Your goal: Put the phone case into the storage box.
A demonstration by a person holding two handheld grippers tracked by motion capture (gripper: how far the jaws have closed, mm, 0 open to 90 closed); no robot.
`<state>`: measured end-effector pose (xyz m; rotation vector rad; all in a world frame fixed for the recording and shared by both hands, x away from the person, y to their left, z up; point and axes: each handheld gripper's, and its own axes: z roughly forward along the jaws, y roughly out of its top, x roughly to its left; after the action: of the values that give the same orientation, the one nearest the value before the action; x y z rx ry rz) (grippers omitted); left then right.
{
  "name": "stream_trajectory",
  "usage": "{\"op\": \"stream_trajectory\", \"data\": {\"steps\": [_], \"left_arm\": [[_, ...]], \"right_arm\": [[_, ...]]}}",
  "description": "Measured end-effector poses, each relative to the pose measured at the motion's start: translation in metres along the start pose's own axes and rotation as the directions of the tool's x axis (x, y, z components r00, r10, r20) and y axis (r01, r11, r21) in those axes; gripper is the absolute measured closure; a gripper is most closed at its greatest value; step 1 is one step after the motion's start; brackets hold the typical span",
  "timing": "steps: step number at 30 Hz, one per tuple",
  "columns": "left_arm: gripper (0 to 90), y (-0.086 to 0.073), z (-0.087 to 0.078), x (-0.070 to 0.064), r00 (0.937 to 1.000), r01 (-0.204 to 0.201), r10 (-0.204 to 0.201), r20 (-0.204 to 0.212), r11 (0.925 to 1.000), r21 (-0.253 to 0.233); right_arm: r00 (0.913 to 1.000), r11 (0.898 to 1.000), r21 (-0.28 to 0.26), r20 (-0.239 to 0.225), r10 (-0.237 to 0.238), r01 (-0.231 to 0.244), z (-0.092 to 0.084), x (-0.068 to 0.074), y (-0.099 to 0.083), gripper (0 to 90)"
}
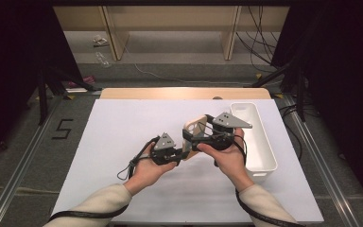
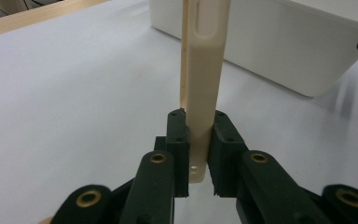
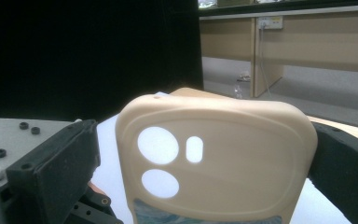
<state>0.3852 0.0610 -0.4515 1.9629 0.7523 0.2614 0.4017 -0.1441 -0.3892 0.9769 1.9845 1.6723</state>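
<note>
Hands meet over the middle of the white table [image 1: 123, 142]. The left gripper [image 1: 166, 150] pinches the bottom edge of a cream phone case [image 2: 204, 84] — jaws pressed on it from both sides. The case stands upright above the table, camera holes uppermost. The right gripper [image 1: 211, 137] has its jaws either side of the case — whether they press, I cannot tell. A white bin [image 1: 260, 142] sits just to the right.

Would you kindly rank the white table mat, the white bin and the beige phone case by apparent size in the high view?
1. White table mat, by far the largest.
2. White bin, long and narrow.
3. Beige phone case, smallest, though partly hidden by the hand-held grippers.
</note>
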Motion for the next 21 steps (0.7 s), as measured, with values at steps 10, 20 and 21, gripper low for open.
{"op": "stream_trajectory", "data": {"steps": [10,20,21], "left_arm": [[79.5,0.0003,0.0003,-0.002,1.0,0.0,0.0,0.002,1.0,0.0],[79.5,-0.0004,0.0012,-0.0036,1.0,0.0,0.0,0.008,1.0,0.002],[79.5,-0.0005,0.0013,-0.0038,1.0,0.001,-0.001,0.009,1.0,0.002]], "right_arm": [[1.0,1.0,-0.002,0.007,0.005,-0.005,0.0002,-0.0003,-0.0007,0.2],[0.9999,1.0,-0.002,0.012,0.006,-0.006,0.0005,-0.0005,-0.0013,0.2],[0.9998,1.0,-0.004,0.012,0.013,-0.013,0.0007,-0.0003,-0.0016,0.3]]}}
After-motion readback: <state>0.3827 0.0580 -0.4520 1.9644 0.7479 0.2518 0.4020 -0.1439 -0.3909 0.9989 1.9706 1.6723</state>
